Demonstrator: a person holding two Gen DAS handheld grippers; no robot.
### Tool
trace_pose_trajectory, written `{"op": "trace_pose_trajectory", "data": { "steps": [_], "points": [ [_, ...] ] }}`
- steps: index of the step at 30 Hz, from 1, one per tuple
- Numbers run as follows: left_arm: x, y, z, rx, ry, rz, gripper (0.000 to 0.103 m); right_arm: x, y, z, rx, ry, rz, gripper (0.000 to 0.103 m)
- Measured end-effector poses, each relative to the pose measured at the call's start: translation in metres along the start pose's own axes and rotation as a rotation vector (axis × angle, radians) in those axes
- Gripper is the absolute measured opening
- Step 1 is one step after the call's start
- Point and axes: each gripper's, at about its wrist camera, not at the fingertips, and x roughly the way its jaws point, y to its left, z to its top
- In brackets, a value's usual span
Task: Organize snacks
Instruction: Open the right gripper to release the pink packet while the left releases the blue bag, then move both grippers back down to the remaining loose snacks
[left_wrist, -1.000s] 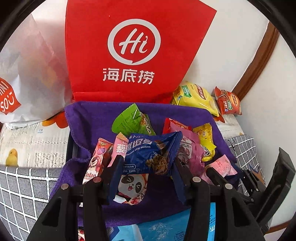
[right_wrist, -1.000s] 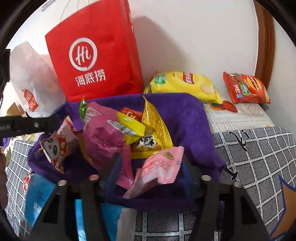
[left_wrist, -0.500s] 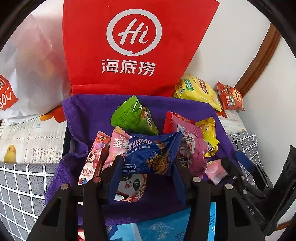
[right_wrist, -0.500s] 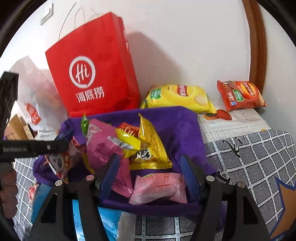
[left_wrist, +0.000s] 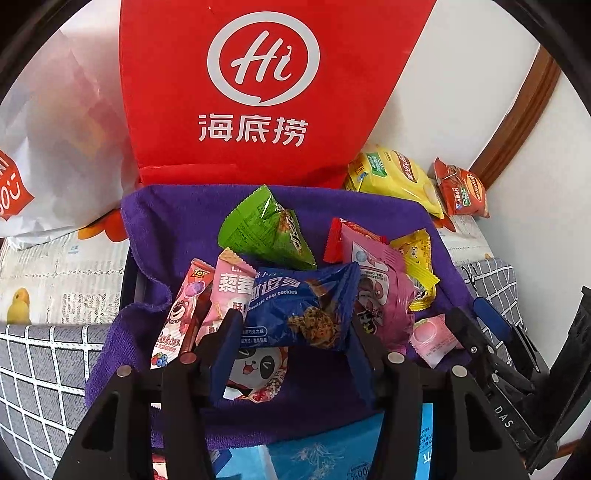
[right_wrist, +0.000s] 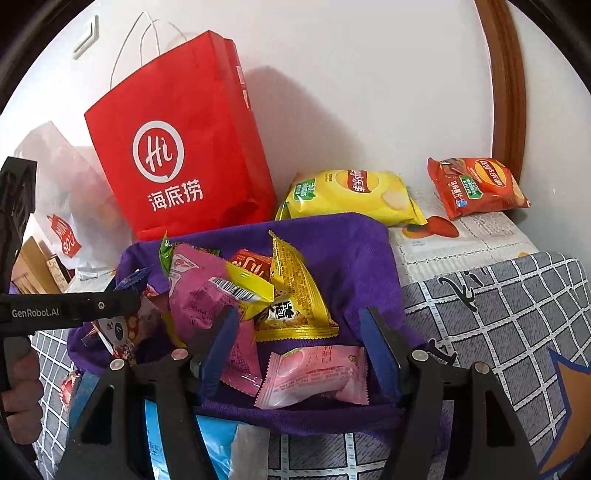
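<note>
A basket lined with purple cloth (left_wrist: 177, 210) holds several snack packets: green (left_wrist: 262, 229), pink (left_wrist: 376, 288), yellow (right_wrist: 295, 295) and others. My left gripper (left_wrist: 294, 318) has a blue chocolate chip cookie packet (left_wrist: 288, 295) between its fingers just above the pile. Its jaws are opening, but the pads still touch the packet's ends. My right gripper (right_wrist: 298, 314) stands open over the basket's near right rim. A small pink packet (right_wrist: 314, 373) lies loose on the cloth between its fingers, also seen as the pale pink packet (left_wrist: 432, 338) in the left wrist view.
A red paper bag (left_wrist: 258, 92) stands against the wall behind the basket, with a white plastic bag (left_wrist: 55, 129) to its left. A yellow chips bag (right_wrist: 351, 192) and a red chips bag (right_wrist: 476, 184) lie at the back right. Grey checked cloth (right_wrist: 498, 314) covers the surface, and a light blue pack (left_wrist: 314, 454) lies in front.
My right gripper let go of the small pink packet, which dropped flat onto the cloth, and the gripper tipped upward. My left gripper still has the blue packet, with its fingers slightly wider apart.
</note>
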Motion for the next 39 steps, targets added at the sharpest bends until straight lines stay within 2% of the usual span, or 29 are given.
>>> {"op": "trace_pose_trajectory", "data": {
  "steps": [3, 9, 18, 24, 29, 33, 37, 39],
  "points": [
    [0.002, 0.000, 0.001, -0.002, 0.008, -0.002, 0.063, 0.001, 0.000, -0.001, 0.003, 0.005, 0.006, 0.068],
    [-0.002, -0.001, 0.003, -0.006, -0.001, -0.010, 0.072, 0.003, -0.001, -0.002, 0.011, 0.014, 0.011, 0.068],
    [-0.023, 0.007, 0.008, -0.046, -0.045, -0.052, 0.072, 0.005, 0.005, -0.004, -0.024, 0.016, -0.007, 0.068],
    [-0.039, 0.008, 0.009, -0.041, -0.070, -0.053, 0.072, 0.001, 0.006, -0.003, -0.017, 0.008, 0.006, 0.068],
    [-0.049, 0.005, 0.010, -0.033, -0.089, -0.043, 0.073, -0.028, 0.011, 0.011, -0.005, -0.040, 0.008, 0.068],
    [-0.060, -0.005, 0.008, -0.023, -0.089, -0.057, 0.072, -0.062, 0.025, 0.018, -0.050, -0.069, -0.015, 0.068],
    [-0.081, -0.019, 0.005, 0.024, -0.130, -0.035, 0.072, -0.084, 0.028, 0.011, -0.025, -0.057, 0.002, 0.068],
    [-0.093, -0.021, 0.005, 0.013, -0.140, -0.032, 0.072, -0.091, 0.032, 0.005, -0.038, -0.044, 0.002, 0.068]
  ]
}}
